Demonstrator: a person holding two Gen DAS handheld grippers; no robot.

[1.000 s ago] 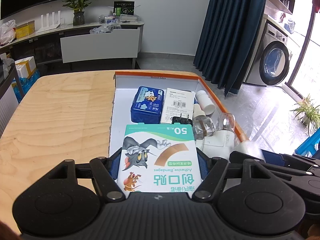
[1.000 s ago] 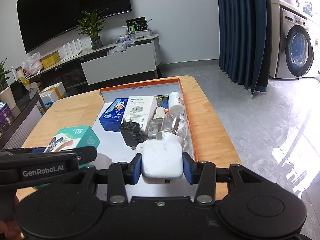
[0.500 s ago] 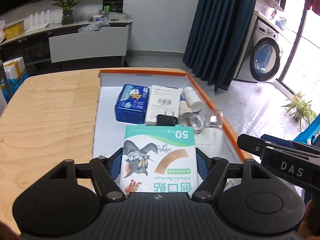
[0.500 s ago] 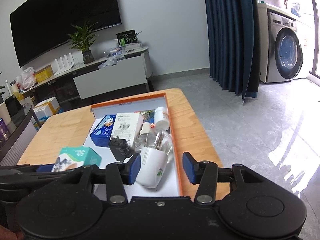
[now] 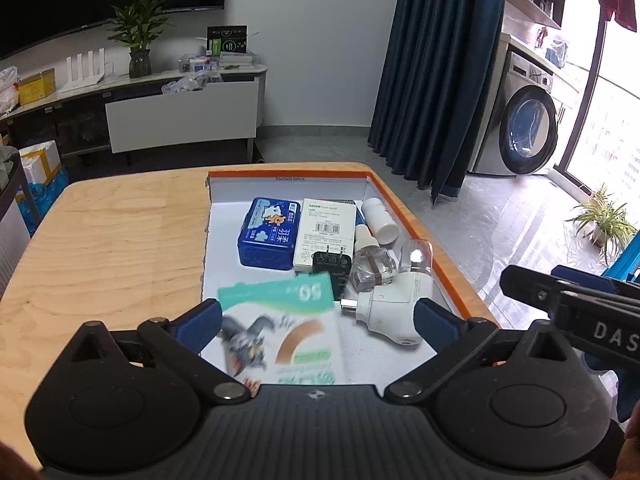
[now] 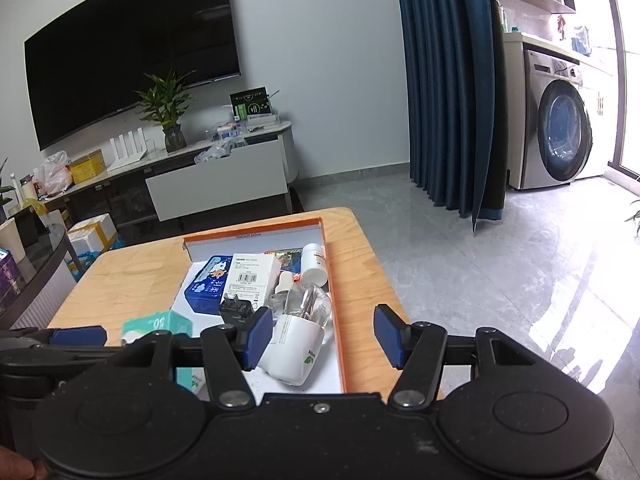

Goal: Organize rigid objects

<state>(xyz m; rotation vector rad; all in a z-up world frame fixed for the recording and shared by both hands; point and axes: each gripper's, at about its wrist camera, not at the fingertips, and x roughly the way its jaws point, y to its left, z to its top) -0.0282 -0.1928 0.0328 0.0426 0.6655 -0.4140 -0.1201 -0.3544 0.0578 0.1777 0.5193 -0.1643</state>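
Observation:
My left gripper (image 5: 318, 320) hangs over the near end of the orange-rimmed tray (image 5: 400, 216), its jaws opening wide. The teal bandage box (image 5: 280, 324) shows blurred and tilted between them, free of both pads. My right gripper (image 6: 324, 336) is also opening, above the tray's right rim (image 6: 334, 304). The white plug-in device (image 6: 296, 352) lies on the tray floor below it, released. Further back in the tray are a blue tin (image 5: 270, 236), a white carton (image 5: 326, 232), a black charger (image 5: 332, 268), a white bottle (image 5: 380, 220) and a clear bottle (image 5: 374, 264).
The tray sits on the right half of a wooden table (image 5: 112, 248), with bare wood to its left. Past the table's right edge the floor (image 6: 500, 272) drops away. A TV cabinet (image 6: 216, 176) and a washing machine (image 6: 560, 140) stand far behind.
The left jaws sprang wide and let go of the bandage box, which tips toward the tray floor. The right jaws widened, rose and drew back from the white device lying in the tray.

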